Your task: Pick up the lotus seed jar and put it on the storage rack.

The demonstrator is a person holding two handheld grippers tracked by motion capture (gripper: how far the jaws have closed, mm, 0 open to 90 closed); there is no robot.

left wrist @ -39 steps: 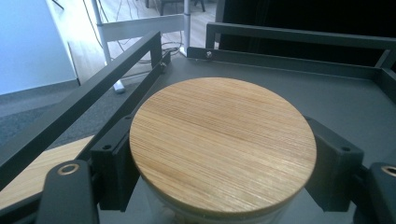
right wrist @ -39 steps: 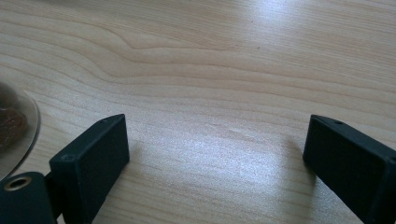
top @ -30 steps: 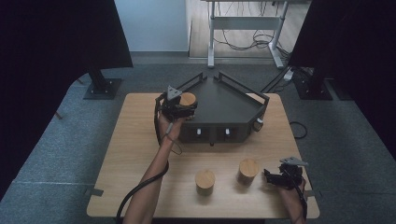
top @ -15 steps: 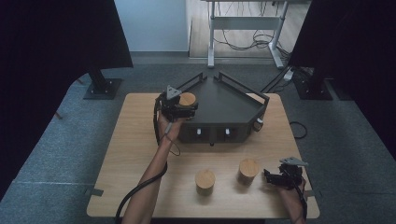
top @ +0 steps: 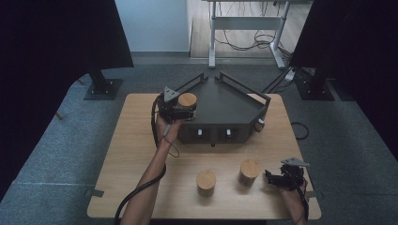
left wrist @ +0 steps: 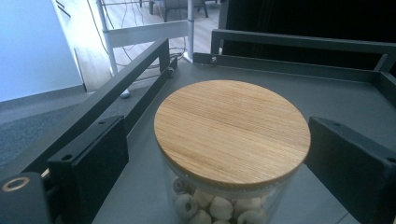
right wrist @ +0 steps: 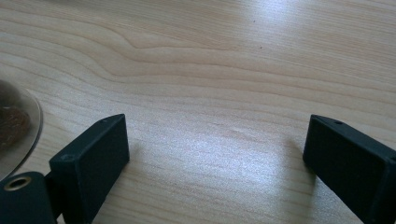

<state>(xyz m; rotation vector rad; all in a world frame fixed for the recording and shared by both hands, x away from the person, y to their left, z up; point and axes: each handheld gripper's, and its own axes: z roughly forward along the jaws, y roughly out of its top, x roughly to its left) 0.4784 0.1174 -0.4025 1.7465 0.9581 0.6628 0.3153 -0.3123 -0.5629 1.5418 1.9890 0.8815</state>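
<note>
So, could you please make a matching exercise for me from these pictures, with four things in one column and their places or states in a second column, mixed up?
Things:
1. glass jar of pale round pieces with a round bamboo lid
2. left gripper
3. right gripper
4. two bamboo-lidded jars

Places or states:
A. side by side on the light wooden table
B. fingers apart over bare tabletop
C. standing on the dark grey metal tray
D. fingers just opened, one on each side of a jar

Pairs: 1-C, 2-D, 3-B, 4-A
</note>
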